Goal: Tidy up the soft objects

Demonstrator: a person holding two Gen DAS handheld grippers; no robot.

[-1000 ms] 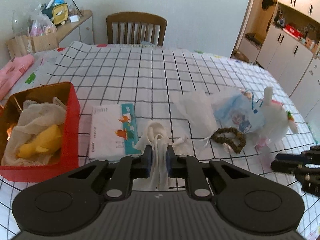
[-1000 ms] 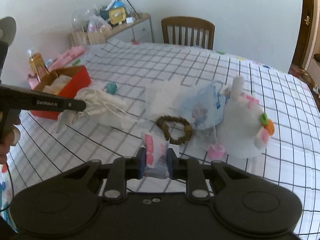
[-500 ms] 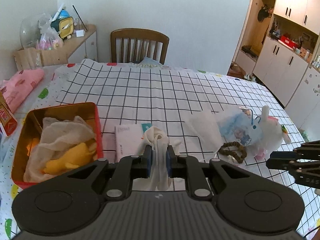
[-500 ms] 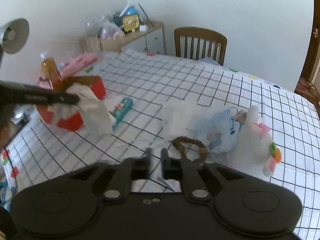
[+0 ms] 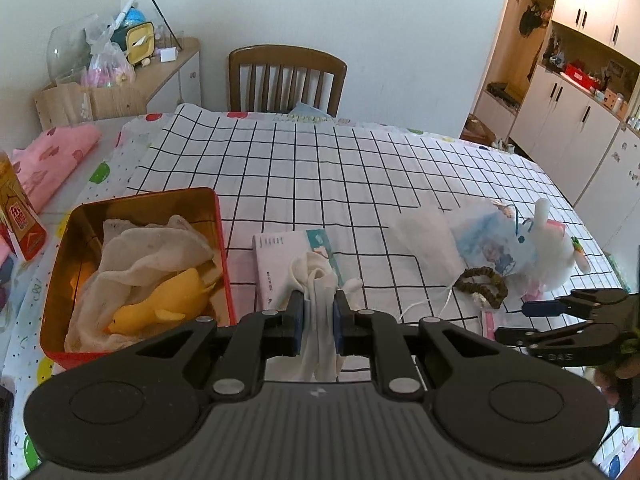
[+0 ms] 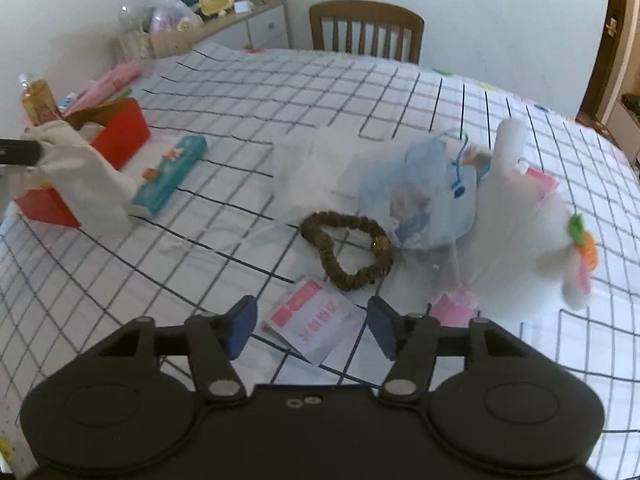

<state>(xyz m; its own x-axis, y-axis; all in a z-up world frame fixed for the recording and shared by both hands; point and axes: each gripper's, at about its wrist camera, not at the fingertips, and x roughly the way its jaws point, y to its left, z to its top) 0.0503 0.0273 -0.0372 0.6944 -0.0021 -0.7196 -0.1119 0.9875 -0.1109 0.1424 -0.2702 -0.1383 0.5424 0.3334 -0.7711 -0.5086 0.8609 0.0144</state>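
My left gripper [image 5: 318, 322] is shut on a white cloth pouch [image 5: 316, 280] and holds it in the air beside the red tin [image 5: 218, 216]; the pouch also shows hanging at the left of the right wrist view [image 6: 84, 176]. The tin holds a cream cloth [image 5: 152, 248] and a yellow soft toy [image 5: 160, 308]. My right gripper [image 6: 312, 330] is open and empty, just above a small pink-and-white packet [image 6: 312, 322] lying on the tablecloth. A brown scrunchie [image 6: 348, 248], a blue plastic bag [image 6: 432, 200] and a white plush rabbit [image 6: 528, 240] lie beyond it.
A tissue pack [image 5: 280, 264] lies right of the tin. A sheer white bag [image 6: 312, 172] lies flat mid-table. A wooden chair [image 5: 286, 76] stands at the far edge. A bottle [image 5: 16, 208] and pink cloth [image 5: 52, 156] sit at the left.
My right gripper has opened and let go of the pink-and-white packet, which now lies on the table. My left gripper has lifted the white pouch up and towards the red tin.
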